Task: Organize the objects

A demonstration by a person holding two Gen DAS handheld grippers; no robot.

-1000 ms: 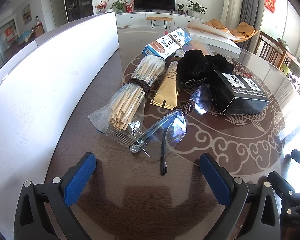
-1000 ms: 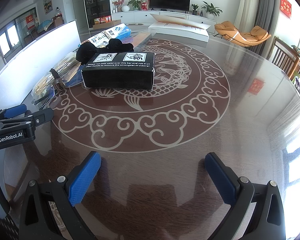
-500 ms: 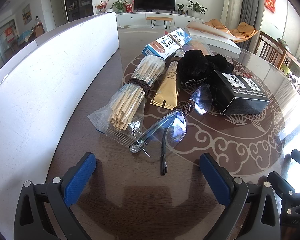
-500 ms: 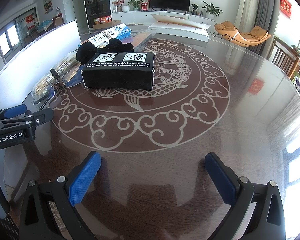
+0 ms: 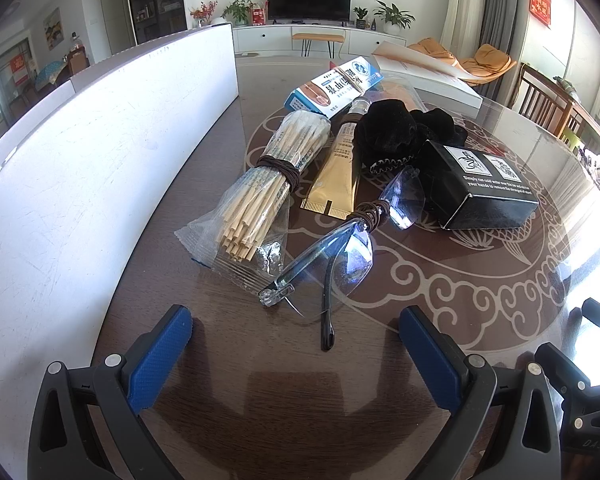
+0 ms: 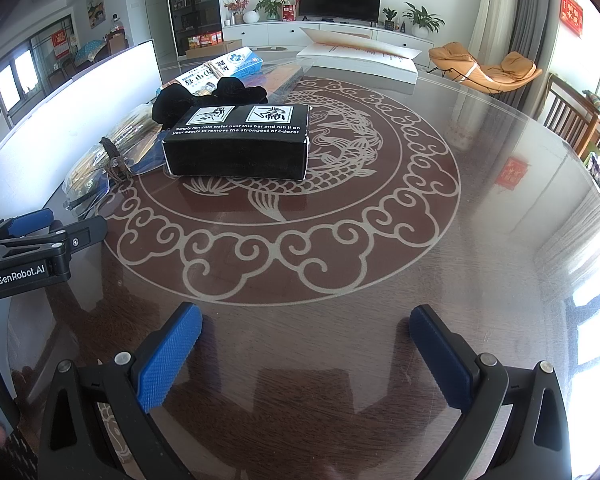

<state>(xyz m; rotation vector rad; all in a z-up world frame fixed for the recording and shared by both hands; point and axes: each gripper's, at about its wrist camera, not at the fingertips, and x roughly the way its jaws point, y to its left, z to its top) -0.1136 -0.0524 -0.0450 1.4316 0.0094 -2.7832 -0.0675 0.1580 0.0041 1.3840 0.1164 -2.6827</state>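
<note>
Across the scene spreads a round glass-topped table point(image 6: 480, 208) with a pale dragon-and-cloud pattern, and a long white panel point(image 5: 80, 168) stands upright along its left side. On the far part of the table lies a flat white box point(image 6: 360, 56). Left of centre the clutter sits bunched together: a black box point(image 6: 238, 142) with white lettering, a black fabric pouch point(image 5: 392, 132) touching its far-left side, and a blue-and-white carton point(image 5: 334, 86) beyond that. Near the panel lies a bundle of bamboo sticks point(image 5: 264, 196) in a clear wrapper bound with a brown tie, with a gold tube point(image 5: 338, 172) just to its right. Nearest of all, clear glasses point(image 5: 340, 240) rest folded, a brown cord round the bridge. Left gripper point(image 5: 296, 336) hovers just short of the glasses, jaws wide apart, holding nothing. Right gripper point(image 6: 306, 332) hangs over bare glass, well apart from the black box, jaws likewise spread and empty
</note>
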